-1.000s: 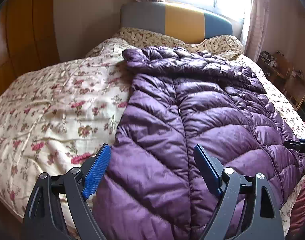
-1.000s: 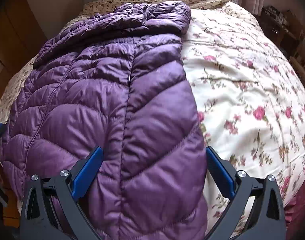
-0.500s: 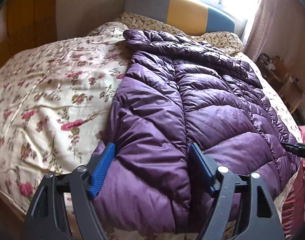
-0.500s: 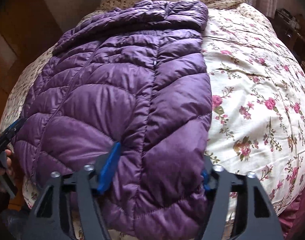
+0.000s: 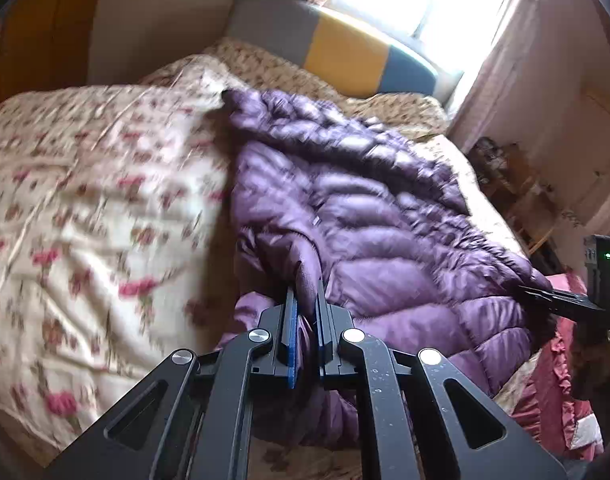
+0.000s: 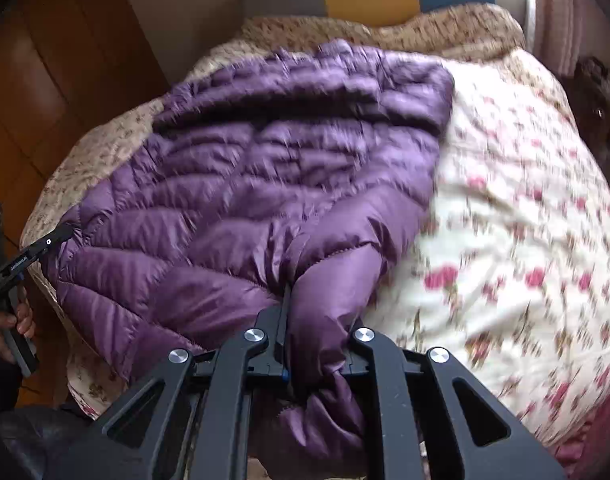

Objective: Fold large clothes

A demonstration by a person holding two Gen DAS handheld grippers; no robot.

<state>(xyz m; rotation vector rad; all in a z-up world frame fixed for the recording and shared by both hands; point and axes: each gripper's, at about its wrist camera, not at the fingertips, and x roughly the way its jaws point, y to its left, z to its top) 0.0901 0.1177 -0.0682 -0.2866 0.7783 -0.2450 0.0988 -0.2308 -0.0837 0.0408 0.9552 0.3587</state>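
A purple quilted puffer jacket (image 5: pixel 377 216) lies spread on a floral bed, hood toward the headboard; it also shows in the right wrist view (image 6: pixel 265 168). My left gripper (image 5: pixel 307 304) is shut on the jacket's bottom hem at its left side and bunches the fabric up. My right gripper (image 6: pixel 301 312) is shut on the hem at the jacket's right side, with fabric puffed between the fingers. Each gripper shows at the edge of the other's view: the right one (image 5: pixel 565 304), the left one (image 6: pixel 29 256).
The floral quilt (image 5: pixel 85 216) covers the bed. A grey, yellow and blue headboard (image 5: pixel 337 48) stands under a bright window. Wooden wardrobe panels (image 6: pixel 45 80) stand on one side, a cluttered wooden shelf (image 5: pixel 517 184) on the other. Red ruffled bedding (image 5: pixel 553 384) hangs at the foot.
Both grippers have closed on the jacket's bottom hem, from open and straddling it. The hem is now pinched and lifted, and both views are blurred by motion.
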